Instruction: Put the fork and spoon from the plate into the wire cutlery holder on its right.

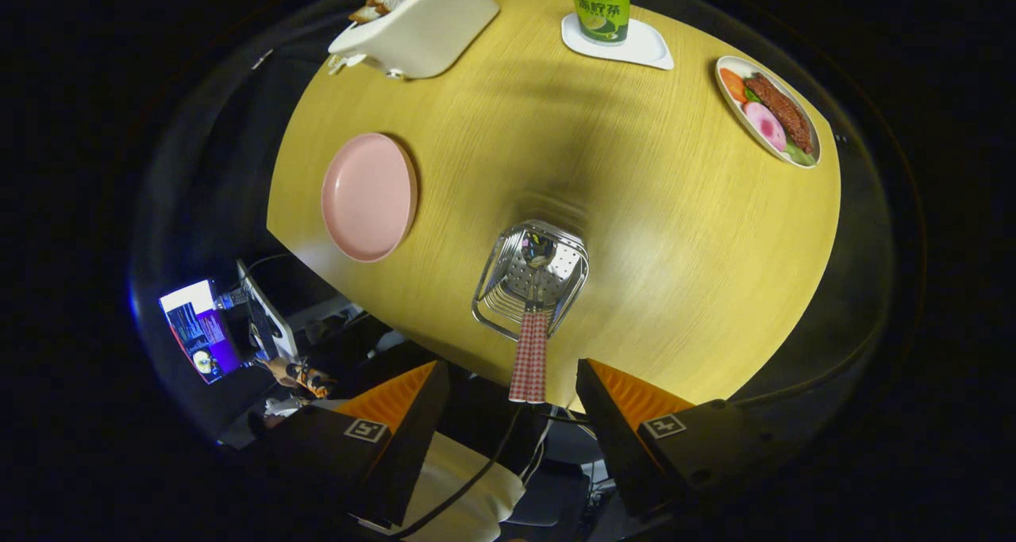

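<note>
I look straight down on a round yellow table point(675, 232). The wire cutlery holder point(530, 282) stands ahead of my fingers. In it rest the fork and spoon; their red-checked handles point(529, 357) lean out over its near rim and a shiny spoon bowl point(538, 248) lies inside. The pink plate point(368, 197) sits left of the holder with nothing on it. My gripper point(512, 387) hovers above, open, its fingers point(397, 403) well apart on either side of the handle ends without touching them.
A white toaster with bread point(417, 22) stands at the far left, a green drink carton point(599, 6) on a white coaster behind, and a plate of food point(768, 109) at the far right. Below the table's near edge are a lit screen point(197, 332) and cables.
</note>
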Demonstrator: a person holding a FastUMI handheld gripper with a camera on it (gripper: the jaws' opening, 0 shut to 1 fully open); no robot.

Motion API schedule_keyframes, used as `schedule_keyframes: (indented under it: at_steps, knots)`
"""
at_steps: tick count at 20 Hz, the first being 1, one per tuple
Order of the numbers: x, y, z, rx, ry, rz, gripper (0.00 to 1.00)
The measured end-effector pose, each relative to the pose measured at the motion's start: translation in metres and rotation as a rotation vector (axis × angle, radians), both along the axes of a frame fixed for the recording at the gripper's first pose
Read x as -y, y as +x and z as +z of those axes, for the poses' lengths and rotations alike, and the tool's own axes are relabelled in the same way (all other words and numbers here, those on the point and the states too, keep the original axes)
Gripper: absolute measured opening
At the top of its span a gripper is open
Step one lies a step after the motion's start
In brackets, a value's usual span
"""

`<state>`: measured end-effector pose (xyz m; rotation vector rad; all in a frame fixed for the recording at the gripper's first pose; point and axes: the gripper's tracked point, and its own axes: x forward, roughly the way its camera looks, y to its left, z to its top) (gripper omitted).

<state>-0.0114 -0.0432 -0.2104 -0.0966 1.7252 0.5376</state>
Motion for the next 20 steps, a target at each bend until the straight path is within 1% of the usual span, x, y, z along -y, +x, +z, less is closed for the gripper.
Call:
schedule_keyframes:
  at_steps: [3, 7, 9, 12, 14, 16, 18, 20]
  knots:
    - [-0.005, 0.005, 0.015, 0.130, 0.040, -0.074, 1.00]
    - [-0.006, 0.006, 0.037, 0.311, 0.095, -0.261, 1.00]
    - [0.000, 0.008, 0.044, 0.445, 0.087, -0.341, 0.99]
    - [0.001, -0.004, 0.055, 0.592, 0.059, -0.420, 0.99]
    - [-0.006, -0.019, 0.066, 0.678, 0.053, -0.459, 1.00]
    - [-0.016, -0.025, 0.080, 0.767, 0.067, -0.493, 1.00]
    - [-0.026, -0.021, 0.111, 0.892, 0.103, -0.537, 1.00]
    - [-0.032, -0.011, 0.146, 1.020, 0.154, -0.606, 1.00]
